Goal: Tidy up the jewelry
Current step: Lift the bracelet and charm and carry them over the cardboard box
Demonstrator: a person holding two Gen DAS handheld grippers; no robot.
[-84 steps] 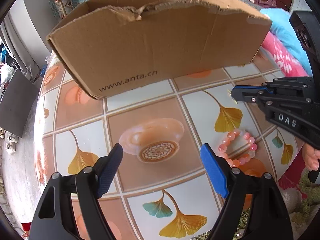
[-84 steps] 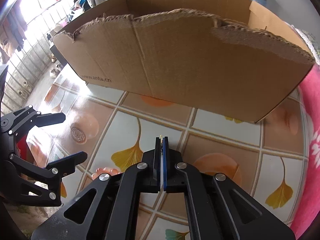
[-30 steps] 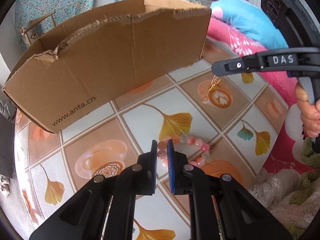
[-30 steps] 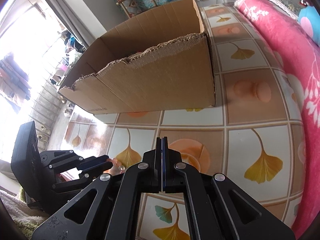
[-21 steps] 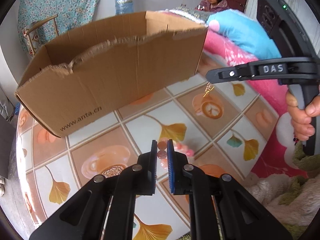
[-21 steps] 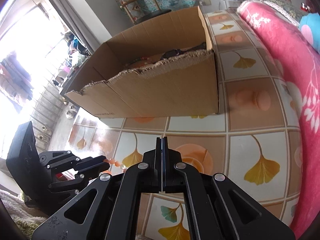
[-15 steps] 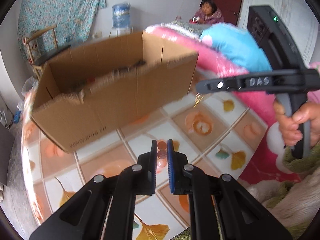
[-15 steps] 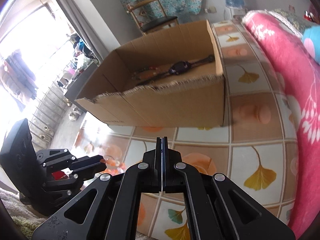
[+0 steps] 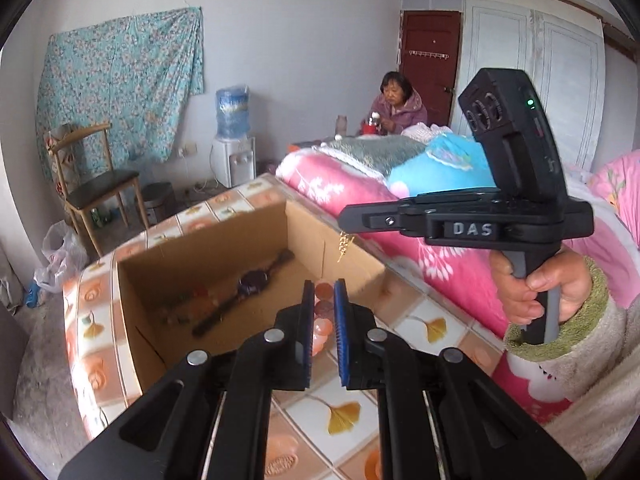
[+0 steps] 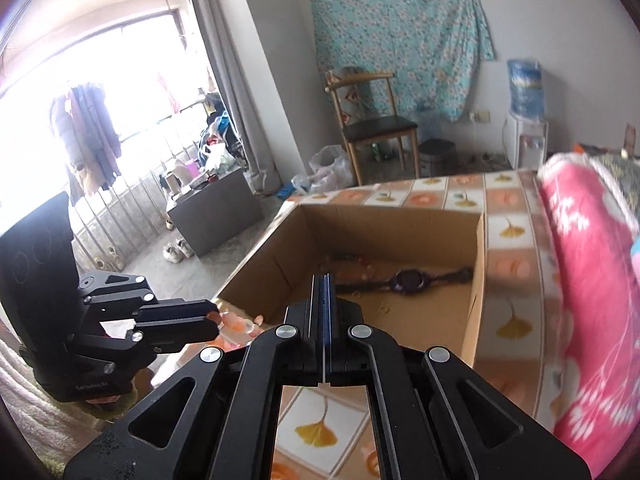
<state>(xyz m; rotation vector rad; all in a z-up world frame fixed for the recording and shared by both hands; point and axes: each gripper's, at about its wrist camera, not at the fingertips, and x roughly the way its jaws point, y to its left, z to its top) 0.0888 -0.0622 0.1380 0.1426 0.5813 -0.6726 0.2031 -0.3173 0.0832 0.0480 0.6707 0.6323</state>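
The pink bead bracelet (image 9: 323, 322) is hanging pinched between the blue pads of your left tongs (image 9: 323, 300), held off the table (image 9: 416, 326) and just short of the near wall of the cardboard box (image 9: 168, 322). Your right tongs (image 9: 345, 220) are closed tight on a fine gold chain (image 9: 343, 243), which is dangling from their tips above the box's right-hand edge. You are gripping both pieces by very little.

The bracelet is caught by only a bead or two, so it is likely to roll out of the pads if you are swinging or tilting the tongs while carrying it over the wall; it would then be landing on the table, or sliding off its edge onto the floor. The chain is hanging free and looks light, so it could be snagging on the torn rim of the cardboard as you are passing over it, or slipping out unnoticed.

Inside the box a dark watch (image 10: 408, 280) and some small beads (image 10: 348, 258) are already lying. Dropping the chain onto them risks tangling it around the strap. Your two tongs are working close together, so they could be bumping above the box.
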